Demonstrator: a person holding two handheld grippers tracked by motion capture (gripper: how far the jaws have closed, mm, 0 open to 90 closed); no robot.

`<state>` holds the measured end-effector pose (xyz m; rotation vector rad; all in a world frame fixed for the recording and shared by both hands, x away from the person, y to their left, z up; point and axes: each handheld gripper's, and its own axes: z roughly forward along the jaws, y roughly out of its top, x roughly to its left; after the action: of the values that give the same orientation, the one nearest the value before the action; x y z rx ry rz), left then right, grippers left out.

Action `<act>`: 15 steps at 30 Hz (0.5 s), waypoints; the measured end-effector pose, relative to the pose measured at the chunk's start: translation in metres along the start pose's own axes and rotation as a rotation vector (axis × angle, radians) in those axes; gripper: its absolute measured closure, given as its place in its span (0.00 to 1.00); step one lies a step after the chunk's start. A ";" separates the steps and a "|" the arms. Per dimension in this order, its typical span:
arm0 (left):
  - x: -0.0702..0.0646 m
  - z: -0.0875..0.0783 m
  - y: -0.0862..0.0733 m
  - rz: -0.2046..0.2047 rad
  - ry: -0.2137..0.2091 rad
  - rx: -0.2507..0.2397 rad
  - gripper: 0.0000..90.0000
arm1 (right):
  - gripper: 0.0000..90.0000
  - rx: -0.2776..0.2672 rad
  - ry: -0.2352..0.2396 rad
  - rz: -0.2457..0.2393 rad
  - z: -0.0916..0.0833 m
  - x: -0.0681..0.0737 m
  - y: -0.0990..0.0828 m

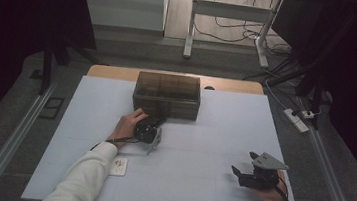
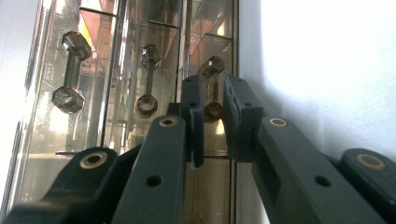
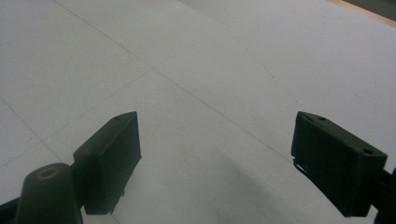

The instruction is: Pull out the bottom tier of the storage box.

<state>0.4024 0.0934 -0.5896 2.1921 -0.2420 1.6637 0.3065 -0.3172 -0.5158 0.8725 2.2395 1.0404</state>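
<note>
White table mat (image 1: pixel 203 133) lying open to the right; brown drawer box (image 1: pixel 167 95) sitting at its far edge. Left gripper (image 2: pixel 214 116) is clenching a drawer handle (image 2: pixel 213 86); right gripper (image 3: pixel 215 161) is resting released, near right.

High view overlooks the table (image 1: pixel 198 183); gripper views sit close above it

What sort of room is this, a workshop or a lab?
Probably a lab set up for recording. A white table stands between dark curtains, cables trail over the floor, and a person works hand-held grippers, the left gripper at a clear box.
</note>
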 end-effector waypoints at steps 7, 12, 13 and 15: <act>-0.001 0.000 0.000 0.007 0.006 -0.002 0.88 | 0.17 0.005 -0.001 0.001 0.000 0.000 0.000; -0.002 0.000 0.000 0.008 0.017 -0.004 0.88 | 0.17 0.004 0.000 0.002 0.000 0.000 0.000; -0.002 -0.001 0.000 0.009 0.021 -0.004 0.88 | 0.17 0.004 0.001 0.001 0.000 0.000 0.000; -0.002 -0.001 0.000 0.011 0.028 -0.010 0.89 | 0.17 0.004 0.001 0.001 0.000 0.000 0.000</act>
<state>0.4010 0.0940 -0.5918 2.1628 -0.2549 1.6941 0.3065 -0.3171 -0.5161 0.8756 2.2427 1.0376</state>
